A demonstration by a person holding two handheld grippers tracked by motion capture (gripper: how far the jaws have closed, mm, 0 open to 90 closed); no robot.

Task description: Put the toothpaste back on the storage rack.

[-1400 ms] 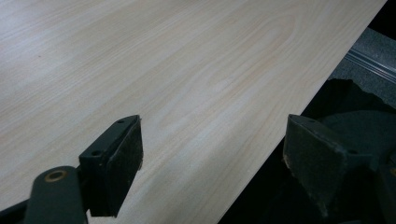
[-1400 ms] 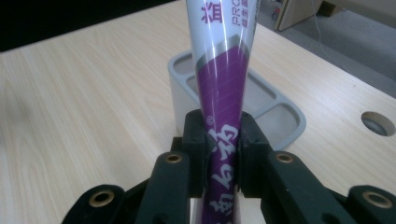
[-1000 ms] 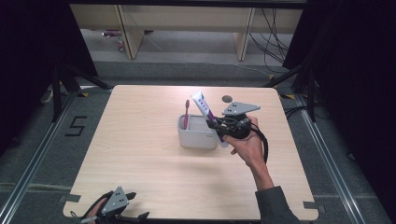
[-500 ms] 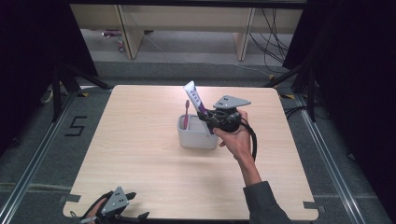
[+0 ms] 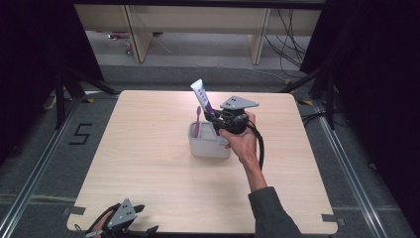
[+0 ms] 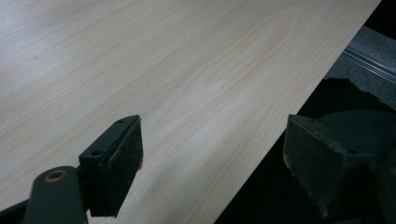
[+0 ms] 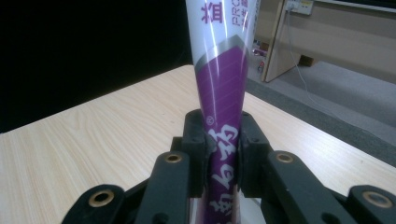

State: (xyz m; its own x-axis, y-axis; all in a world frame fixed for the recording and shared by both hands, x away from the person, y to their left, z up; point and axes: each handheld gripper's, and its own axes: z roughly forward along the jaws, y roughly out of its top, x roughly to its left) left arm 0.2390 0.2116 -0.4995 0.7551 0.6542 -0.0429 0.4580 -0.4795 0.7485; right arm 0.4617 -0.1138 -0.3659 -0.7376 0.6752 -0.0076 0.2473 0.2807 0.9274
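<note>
while the left gripper (image 5: 130, 224) sits at the near edge of the table (image 5: 148, 168), down at the person's left corner, its jaws stand wide apart with nothing between them; in the left gripper view the two black pads (image 6: 119, 158) frame bare pale wood and the table's edge. farther in, about the middle of the table, a sleeved forearm leads up to the right gripper (image 5: 223, 120), its jaws pinched tight on a white and purple toothpaste tube (image 5: 203, 96). the right gripper view shows the pads (image 7: 198, 144) pressing the tube's purple lower part from both sides. the tube rises tilted, its flat white end up and leaning to the left, right over a small pale grey holder (image 5: 208, 144). a pink toothbrush (image 5: 197, 121) stands upright in that holder, just beside the tube. beyond the table's far edge stand wooden shelf legs and loose cables on the grey floor.
</note>
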